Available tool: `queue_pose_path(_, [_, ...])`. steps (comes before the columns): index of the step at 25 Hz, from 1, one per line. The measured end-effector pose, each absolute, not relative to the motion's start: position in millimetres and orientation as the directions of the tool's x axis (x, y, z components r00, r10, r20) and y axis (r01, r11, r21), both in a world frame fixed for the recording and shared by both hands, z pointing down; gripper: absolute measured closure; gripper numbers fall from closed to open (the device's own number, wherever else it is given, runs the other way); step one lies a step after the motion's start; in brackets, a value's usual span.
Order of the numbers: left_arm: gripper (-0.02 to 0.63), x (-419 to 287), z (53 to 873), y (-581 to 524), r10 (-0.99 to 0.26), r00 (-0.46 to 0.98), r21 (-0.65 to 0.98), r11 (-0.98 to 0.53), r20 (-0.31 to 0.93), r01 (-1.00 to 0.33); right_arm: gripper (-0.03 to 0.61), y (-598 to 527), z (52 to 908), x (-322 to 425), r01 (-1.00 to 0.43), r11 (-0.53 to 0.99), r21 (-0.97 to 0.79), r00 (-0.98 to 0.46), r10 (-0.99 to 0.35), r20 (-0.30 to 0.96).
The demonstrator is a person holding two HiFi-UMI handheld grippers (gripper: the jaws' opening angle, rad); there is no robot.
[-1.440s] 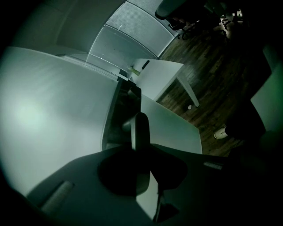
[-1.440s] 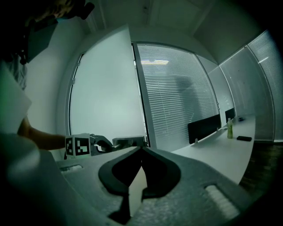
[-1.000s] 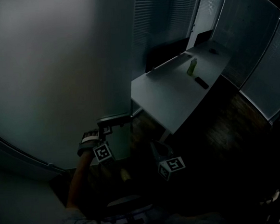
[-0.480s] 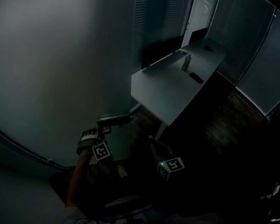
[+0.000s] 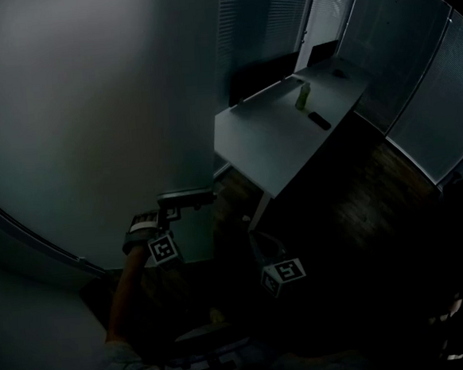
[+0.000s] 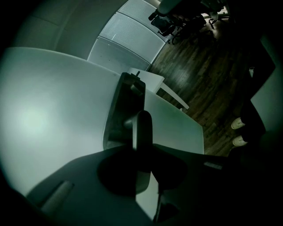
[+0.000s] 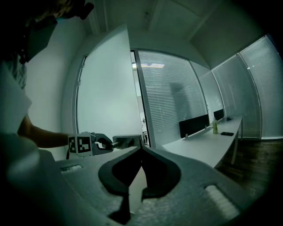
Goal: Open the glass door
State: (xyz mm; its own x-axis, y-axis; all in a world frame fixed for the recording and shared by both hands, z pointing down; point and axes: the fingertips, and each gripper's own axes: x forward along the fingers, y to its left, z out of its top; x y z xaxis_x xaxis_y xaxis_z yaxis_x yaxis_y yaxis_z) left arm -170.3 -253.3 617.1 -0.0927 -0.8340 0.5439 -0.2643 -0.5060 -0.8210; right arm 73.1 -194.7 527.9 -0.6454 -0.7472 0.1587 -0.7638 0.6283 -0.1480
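The frosted glass door [image 5: 90, 111] fills the left of the head view and stands ajar. Its edge and dark handle [image 5: 186, 198] point toward the desk. My left gripper [image 5: 168, 215] is shut on the door handle. In the left gripper view the lever [image 6: 142, 130] runs down between the jaws from its lock plate [image 6: 126, 106]. The right gripper view shows the left gripper [image 7: 101, 143] clamped on the handle [image 7: 127, 141] at the door [image 7: 106, 88] edge. My right gripper [image 5: 257, 242] hangs lower right of the handle. The right gripper [image 7: 141, 152] is shut with nothing in it.
A long white desk [image 5: 283, 136] stands beyond the door edge with a green bottle [image 5: 303, 96] and a flat black item [image 5: 319, 121] on it. Blind-covered glass walls [image 5: 414, 70] close the room behind. Dark wood floor [image 5: 360, 202] lies to the right. A person's shoes [image 6: 239, 132] show in the left gripper view.
The desk has slid slightly up and left in the head view. My left gripper keeps its hold on the handle, and the right gripper stays beside it, lower right.
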Motion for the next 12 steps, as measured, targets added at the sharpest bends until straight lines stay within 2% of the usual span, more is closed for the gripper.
queue_pose_path(12, [0.543, -159.3, 617.9, -219.4, -0.837, -0.049, -0.82, -0.52, 0.545, -0.237, 0.578, -157.9, 525.1, 71.1, -0.78, 0.611, -0.135, -0.626, -0.762, 0.165])
